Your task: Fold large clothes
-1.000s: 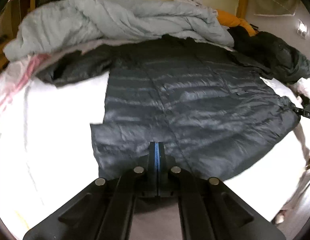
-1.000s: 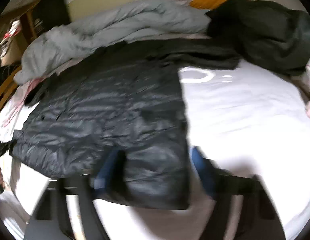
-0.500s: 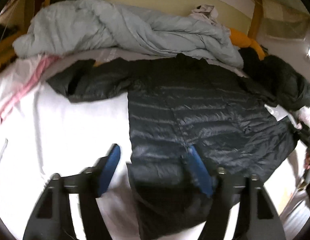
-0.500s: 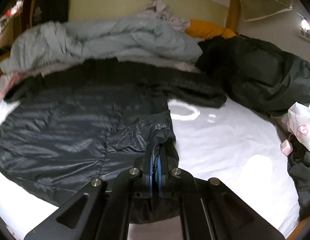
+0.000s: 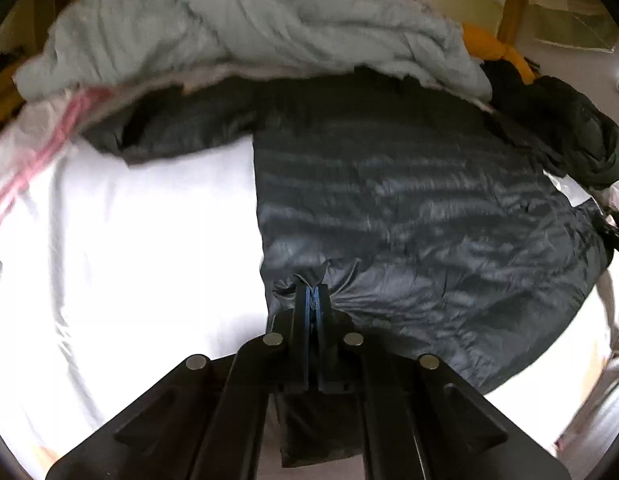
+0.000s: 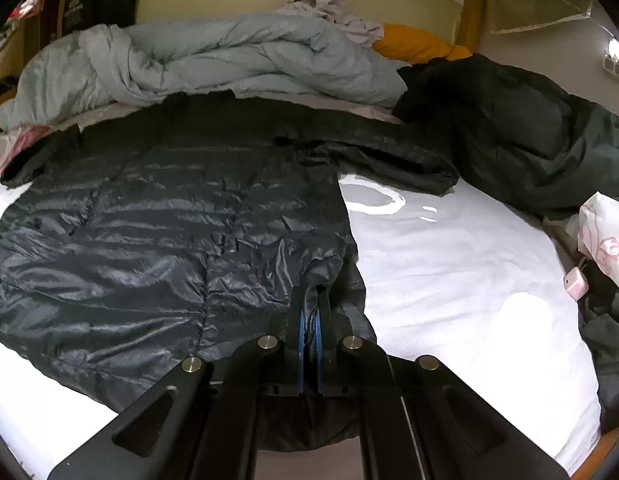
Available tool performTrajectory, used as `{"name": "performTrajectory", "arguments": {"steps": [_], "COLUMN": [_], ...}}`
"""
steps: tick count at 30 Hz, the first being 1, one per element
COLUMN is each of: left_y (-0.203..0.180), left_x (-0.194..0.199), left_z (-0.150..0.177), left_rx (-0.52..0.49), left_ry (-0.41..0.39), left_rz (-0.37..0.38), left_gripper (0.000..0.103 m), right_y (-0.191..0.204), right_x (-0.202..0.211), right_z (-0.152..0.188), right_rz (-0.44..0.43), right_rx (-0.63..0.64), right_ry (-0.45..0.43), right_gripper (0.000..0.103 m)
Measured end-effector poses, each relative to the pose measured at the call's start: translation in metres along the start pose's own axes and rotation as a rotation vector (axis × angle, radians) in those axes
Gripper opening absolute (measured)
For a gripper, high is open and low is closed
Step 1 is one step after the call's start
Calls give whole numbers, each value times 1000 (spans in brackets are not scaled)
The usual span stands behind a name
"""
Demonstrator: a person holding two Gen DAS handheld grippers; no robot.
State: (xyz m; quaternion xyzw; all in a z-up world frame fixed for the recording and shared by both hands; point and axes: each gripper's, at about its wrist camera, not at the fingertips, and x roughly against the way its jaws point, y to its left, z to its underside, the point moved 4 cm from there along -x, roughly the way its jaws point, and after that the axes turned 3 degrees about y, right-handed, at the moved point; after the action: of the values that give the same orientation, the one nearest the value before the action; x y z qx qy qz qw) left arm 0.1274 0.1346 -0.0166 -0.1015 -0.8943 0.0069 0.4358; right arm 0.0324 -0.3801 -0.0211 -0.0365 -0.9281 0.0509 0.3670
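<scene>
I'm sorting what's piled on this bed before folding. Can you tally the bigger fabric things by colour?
Black or dark: 2, the black puffer jacket spread flat and the dark coat heaped at the right
Pale grey-blue: 1, the duvet
Orange: 1, the orange pillow
White: 1, the white sheet
Light grey: 1, the crumpled cloth
Total: 6

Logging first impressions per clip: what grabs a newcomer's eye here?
A shiny dark quilted puffer jacket lies spread over the white bed sheet, with the left gripper and right gripper each pinching a hem corner. Behind it a rumpled pale grey-green duvet is heaped along the headboard.
</scene>
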Motion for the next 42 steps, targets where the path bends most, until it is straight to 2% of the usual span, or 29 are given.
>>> {"name": "performTrajectory", "arguments": {"steps": [8,10,13,15,18,24,27,29,30,31,32,33,34,35,36,37,38,41,42], "left_y": [6,5,6,8,7,7,1,1,2,2,-1,-5,-12,-21,-31,-39,-52,-91,-101], "left_x": [32,33,34,28,2,-68,-71,-60,-51,-41,-25,-11,7,22,36,45,54,60,56], "left_z": [-28,-41,-59,-72,-80,-51,-45,-46,-49,-51,-54,-57,-57,-56,-53,-49,-43,-23,-18], "left_rx": [7,-13,5,24,5,-19,-72,-64,-51,-40,-34,-36,-45,-58,-73,-82,-97,-161,-180], "left_ry": [-175,-192,-218,-208,-150,71,63,23,-12,-45,-107,-170,-238,-286,-317,-331,-337,-297,-277], "left_rz": [-17,-63,-81,-85,-115,-196,-245,-262,-274,-288,-279,-260,-240,-214,-168,-128,-83,35,57], "left_gripper": [1,1,1,1,2,2,3,8,12,30,39,48,49,50,56,64,67,75,82], "right_y": [-9,-13,-14,-12,-8,5,5,2,0,-3,-4,-4,-3,-2,1,4,10,34,42], "right_x": [20,28,36,31,0,-61,-63,-58,-54,-47,-41,-31,-21,-7,10,18,30,50,52], "right_z": [-13,-23,-42,-48,-48,-24,-19,-22,-23,-26,-29,-32,-33,-35,-36,-37,-37,-31,-28], "right_rz": [-2,-7,6,15,47,86,100,100,102,103,103,96,90,80,65,52,22,-105,-135], "right_rx": [-41,-66,-76,-74,-65,-1,19,2,-12,-30,-42,-56,-66,-80,-89,-89,-81,-39,-25], "right_ry": [-94,-141,-182,-170,-76,100,95,81,68,46,27,-6,-36,-88,-148,-172,-196,-210,-206], "right_gripper": [4,4,4,4,4,4,4,6,10,14,25,45,58,77,84,85,86,91,96]}}
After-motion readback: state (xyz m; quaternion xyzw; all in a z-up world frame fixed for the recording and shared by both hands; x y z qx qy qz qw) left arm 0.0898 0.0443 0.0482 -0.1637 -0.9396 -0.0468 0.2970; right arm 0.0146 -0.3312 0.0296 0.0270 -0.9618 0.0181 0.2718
